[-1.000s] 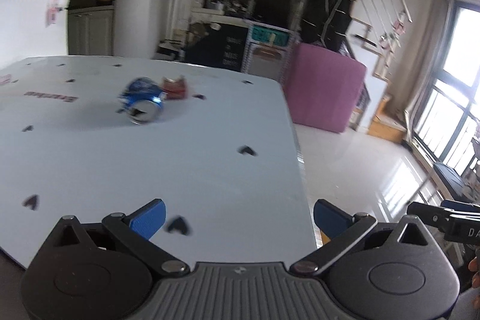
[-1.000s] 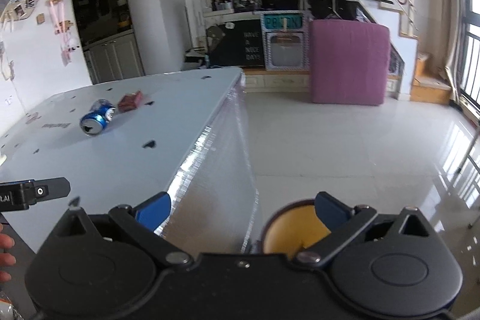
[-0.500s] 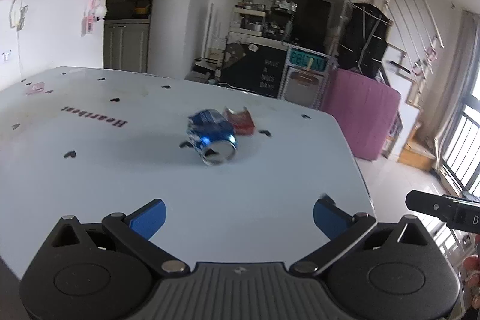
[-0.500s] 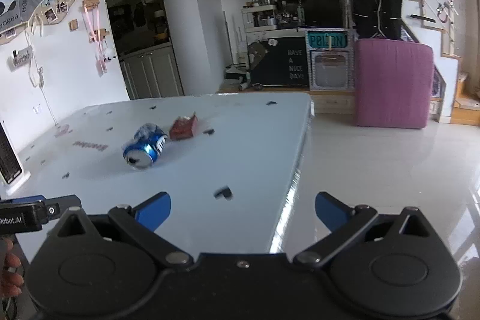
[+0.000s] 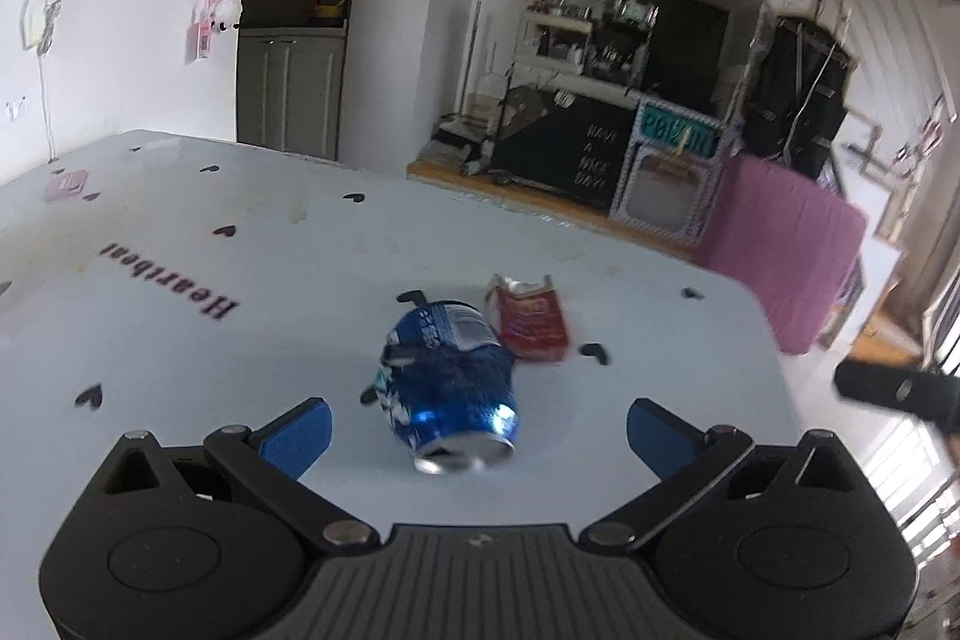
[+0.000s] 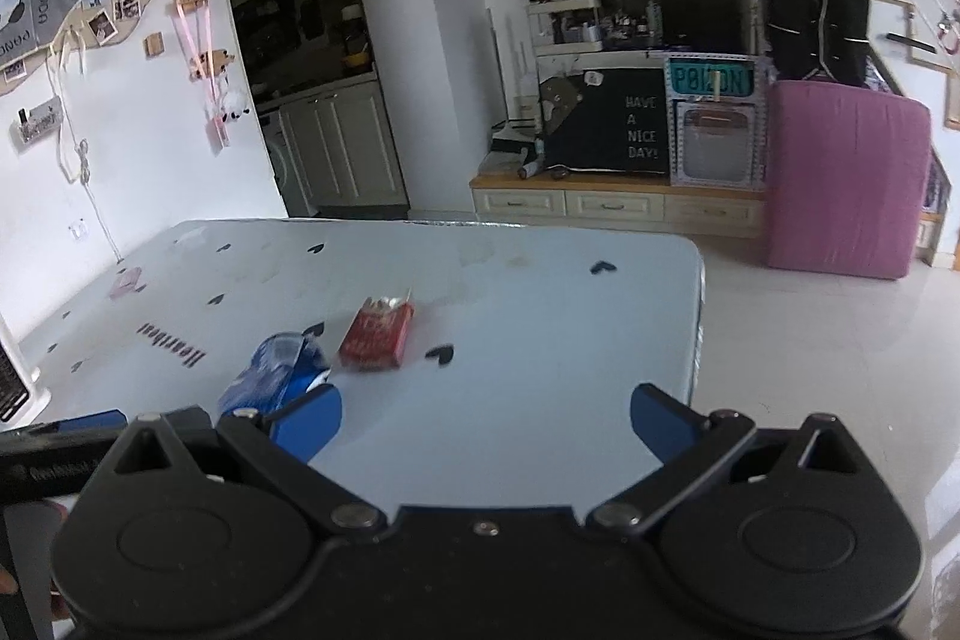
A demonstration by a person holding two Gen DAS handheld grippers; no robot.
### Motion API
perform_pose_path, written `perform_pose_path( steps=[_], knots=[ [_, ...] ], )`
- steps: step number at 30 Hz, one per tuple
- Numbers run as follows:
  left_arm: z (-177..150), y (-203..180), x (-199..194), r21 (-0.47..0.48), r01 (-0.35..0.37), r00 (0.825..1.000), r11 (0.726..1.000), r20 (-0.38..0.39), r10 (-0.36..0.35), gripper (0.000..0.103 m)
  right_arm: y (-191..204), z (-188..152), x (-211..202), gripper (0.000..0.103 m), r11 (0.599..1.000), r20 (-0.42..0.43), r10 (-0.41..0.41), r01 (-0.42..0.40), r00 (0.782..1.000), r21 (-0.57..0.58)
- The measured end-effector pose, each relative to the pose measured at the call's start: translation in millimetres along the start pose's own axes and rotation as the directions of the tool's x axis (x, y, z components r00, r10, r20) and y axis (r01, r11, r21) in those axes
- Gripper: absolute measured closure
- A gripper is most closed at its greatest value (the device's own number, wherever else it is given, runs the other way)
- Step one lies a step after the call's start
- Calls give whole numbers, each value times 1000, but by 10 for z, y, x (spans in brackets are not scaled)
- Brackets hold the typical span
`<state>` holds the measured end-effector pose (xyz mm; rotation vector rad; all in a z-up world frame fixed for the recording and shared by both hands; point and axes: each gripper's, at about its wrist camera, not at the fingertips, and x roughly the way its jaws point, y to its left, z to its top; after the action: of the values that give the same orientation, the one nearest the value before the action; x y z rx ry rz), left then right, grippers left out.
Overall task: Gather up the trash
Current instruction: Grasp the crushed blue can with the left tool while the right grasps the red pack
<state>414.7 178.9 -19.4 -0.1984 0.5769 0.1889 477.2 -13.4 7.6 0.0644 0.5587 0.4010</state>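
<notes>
On the white table [image 5: 180, 232] a blue can [image 5: 447, 376] lies between the wide-open left gripper [image 5: 477, 427], so closing is judged next, while the right gripper [image 6: 486, 421] is held open beside the red pack [image 6: 377, 334].

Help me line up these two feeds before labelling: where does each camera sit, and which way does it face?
Left wrist: on the left gripper, looking forward across the white table at the blue can lying between its open fingers; the right gripper shows at right.
Right wrist: on the right gripper, facing the red packet, fingers open; the left gripper shows at lower left.
Shared: can, packet, table, pink cover.
</notes>
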Motion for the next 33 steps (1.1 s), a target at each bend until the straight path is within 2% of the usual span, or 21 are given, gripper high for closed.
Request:
perform_pose_path(
  steps=[6,12,16,23,27,29,33],
  knots=[
    [122,8,441,24,-47,999,999,-22,47,0,-72,299,549,0,999,-36,42,-42,998,-5],
    [75,-15,719,88,-84,995,993,-43,88,0,-18,451,1163,0,994,-119,106,-104,987,26],
    [10,59,833,60,-81,994,995,-70,85,0,134,485,1542,0,992,-180,123,-118,976,39],
    [3,105,856,71,-46,997,996,-59,51,3,449,478,2120,1,978,-284,163,-116,945,174],
    [21,80,890,84,-25,997,996,-70,30,8,678,461,2349,10,980,-326,162,-113,931,163],
    [33,63,914,93,-28,996,995,-77,36,12,769,453,2413,16,985,-332,140,-97,933,142],
    [47,65,949,82,-27,995,996,-89,34,13,868,424,2504,21,994,-345,93,-69,934,82]
  ],
)
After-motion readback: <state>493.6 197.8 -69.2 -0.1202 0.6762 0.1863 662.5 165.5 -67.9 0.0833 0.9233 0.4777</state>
